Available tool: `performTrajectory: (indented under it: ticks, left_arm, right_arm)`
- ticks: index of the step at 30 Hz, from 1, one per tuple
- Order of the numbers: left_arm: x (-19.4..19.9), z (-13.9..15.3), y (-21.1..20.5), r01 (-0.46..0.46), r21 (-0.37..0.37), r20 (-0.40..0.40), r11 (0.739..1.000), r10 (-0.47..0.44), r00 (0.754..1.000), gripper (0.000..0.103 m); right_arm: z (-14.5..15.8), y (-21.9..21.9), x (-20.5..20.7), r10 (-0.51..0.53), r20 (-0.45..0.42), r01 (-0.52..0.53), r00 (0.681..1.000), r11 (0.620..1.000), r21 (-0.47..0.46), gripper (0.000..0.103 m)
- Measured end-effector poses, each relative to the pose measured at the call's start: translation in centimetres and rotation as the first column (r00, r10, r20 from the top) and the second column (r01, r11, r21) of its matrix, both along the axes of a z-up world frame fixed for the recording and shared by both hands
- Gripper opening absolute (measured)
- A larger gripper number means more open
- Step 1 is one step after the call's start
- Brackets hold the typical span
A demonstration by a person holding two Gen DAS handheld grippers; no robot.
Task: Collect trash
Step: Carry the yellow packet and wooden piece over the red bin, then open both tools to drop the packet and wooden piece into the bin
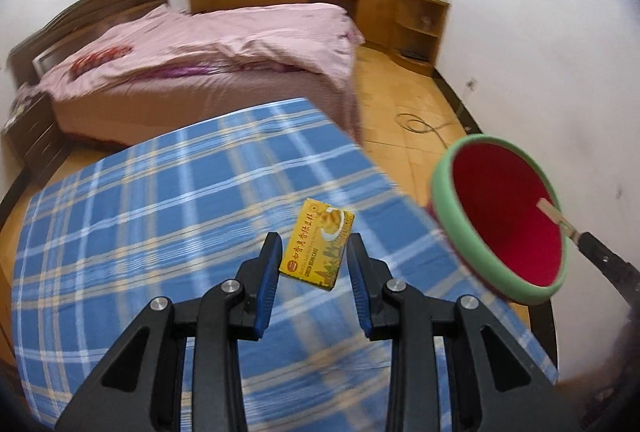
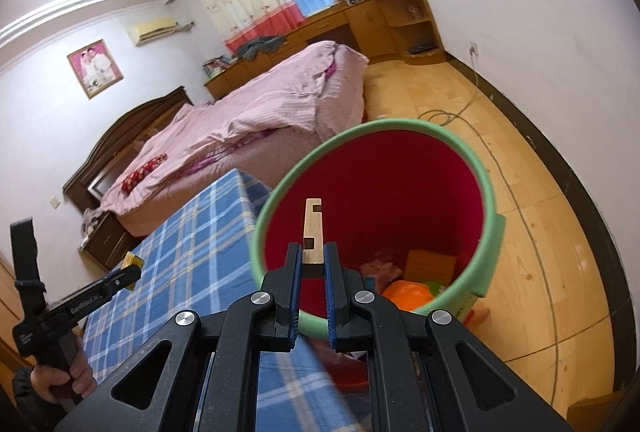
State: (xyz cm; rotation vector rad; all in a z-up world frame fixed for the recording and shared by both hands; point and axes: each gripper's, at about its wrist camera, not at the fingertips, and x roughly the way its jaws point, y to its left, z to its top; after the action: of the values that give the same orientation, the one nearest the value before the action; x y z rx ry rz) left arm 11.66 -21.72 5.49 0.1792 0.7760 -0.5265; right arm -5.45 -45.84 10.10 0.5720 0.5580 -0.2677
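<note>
Your left gripper (image 1: 313, 259) clamps the yellow box (image 1: 318, 245) above the plaid table (image 1: 160, 192); your right gripper (image 2: 312, 258) pinches the wooden clip (image 2: 313, 232) holding the bin (image 2: 490, 232), beside that table.

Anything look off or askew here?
Yes: the red bin hangs tilted beside the table, apparently held only by a wooden tab in the right claw. The yellow box sits crooked in the left claw.

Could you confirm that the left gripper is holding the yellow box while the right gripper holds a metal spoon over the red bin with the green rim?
Not quite: the right gripper holds a notched wooden piece, not a metal spoon, as the right wrist view shows. The rest stands: the left gripper holds the yellow box, and the piece is over the red bin.
</note>
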Motion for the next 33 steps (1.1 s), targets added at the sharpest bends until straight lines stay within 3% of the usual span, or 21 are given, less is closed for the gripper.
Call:
performTrajectory:
  ticks: [16, 23, 33]
  left_arm:
    - [-2.1, -1.0, -10.9, 0.24, -0.046, -0.031, 0.97, -0.241, 0.97, 0.033]
    - [-1.6, -3.1, -14.2, 0.278, -0.041, -0.075, 0.96, -0.281, 0.957, 0.033]
    - [-1.2, -4.6, -16.7, 0.315, -0.026, -0.08, 0.949, -0.316, 0.945, 0.033]
  right_arm:
    - [-2.5, -3.9, -1.3, -0.065, -0.017, 0.066, 0.998, 0.996, 0.058, 0.01]
    - [-2.7, -4.7, -1.6, -0.082, -0.014, 0.082, 0.997, 0.994, 0.071, 0.01]
    - [-3.2, -5.6, -0.2, -0.097, -0.029, 0.099, 0.995, 0.993, 0.06, 0.01]
